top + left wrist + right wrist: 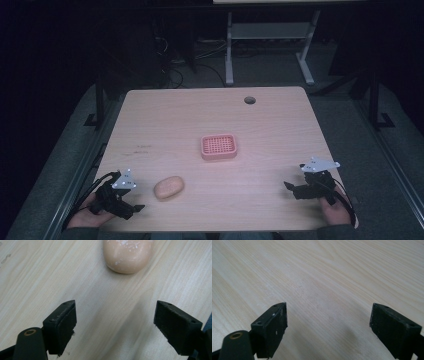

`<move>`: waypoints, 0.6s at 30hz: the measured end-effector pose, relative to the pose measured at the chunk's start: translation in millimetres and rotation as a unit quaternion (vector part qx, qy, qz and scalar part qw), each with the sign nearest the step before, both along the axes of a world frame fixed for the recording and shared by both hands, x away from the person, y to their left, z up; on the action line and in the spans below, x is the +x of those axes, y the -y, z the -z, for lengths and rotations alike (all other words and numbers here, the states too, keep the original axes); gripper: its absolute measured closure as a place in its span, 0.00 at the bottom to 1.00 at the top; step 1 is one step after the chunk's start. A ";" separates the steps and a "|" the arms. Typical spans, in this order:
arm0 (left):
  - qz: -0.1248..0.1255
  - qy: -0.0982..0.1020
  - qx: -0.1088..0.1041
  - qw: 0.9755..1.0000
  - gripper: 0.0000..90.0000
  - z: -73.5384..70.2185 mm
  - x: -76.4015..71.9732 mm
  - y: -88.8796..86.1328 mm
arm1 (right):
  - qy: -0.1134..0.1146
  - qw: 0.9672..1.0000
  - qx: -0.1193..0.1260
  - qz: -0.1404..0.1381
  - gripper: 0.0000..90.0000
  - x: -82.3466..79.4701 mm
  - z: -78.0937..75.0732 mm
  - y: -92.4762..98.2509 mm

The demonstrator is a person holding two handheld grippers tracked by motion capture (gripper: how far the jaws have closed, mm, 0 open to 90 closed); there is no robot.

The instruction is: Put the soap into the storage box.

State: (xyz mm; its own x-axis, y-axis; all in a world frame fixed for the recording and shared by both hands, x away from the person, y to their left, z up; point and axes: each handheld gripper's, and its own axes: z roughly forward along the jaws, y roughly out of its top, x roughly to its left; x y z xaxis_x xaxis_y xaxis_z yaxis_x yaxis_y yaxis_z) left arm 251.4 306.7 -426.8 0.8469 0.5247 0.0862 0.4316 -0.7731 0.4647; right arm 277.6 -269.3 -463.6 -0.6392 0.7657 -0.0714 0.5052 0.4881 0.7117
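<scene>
A peach-coloured bar of soap point(169, 187) lies on the wooden table point(165, 125) near its front left. A pink slotted soap dish point(219, 146) sits at the table's middle. My left gripper point(135, 206) rests at the front left corner, open, a short way left of the soap. In the left gripper view the soap point(128, 255) lies ahead of the wide-apart jaws with bare wood between them, and the left gripper point(115, 325) holds nothing. My right gripper point(290, 186) is at the front right edge, open over bare wood point(327, 326).
A round cable hole point(249, 100) is near the table's far edge. Beyond the table stands a white desk frame point(270, 45) with cables on a dark floor. A person's hands hold both grippers at the front edge.
</scene>
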 end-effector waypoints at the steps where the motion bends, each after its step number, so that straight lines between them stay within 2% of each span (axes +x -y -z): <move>1: -0.002 0.001 0.000 1.000 0.20 0.1 -0.2 -0.1 | 0.000 1.000 0.000 0.000 0.16 0.2 0.0 -0.4; 7: -0.004 -0.007 -0.003 1.000 0.20 0.9 -0.2 -0.5 | 0.000 1.000 0.000 -0.004 0.16 1.0 0.0 -1.9; 18: 0.008 -0.010 -0.003 1.000 0.21 -0.1 1.4 8.9 | 0.001 1.000 -0.001 -0.005 0.16 0.1 -0.2 -3.6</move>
State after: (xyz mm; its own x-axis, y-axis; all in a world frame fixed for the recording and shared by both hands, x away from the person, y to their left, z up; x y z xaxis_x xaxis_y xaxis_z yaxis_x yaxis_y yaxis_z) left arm 252.8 297.8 -426.6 0.8565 0.5120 0.0660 0.4291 -0.7772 0.4602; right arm 277.7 -265.7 -463.3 -0.6472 0.7588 -0.0737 0.4989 0.4947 0.7116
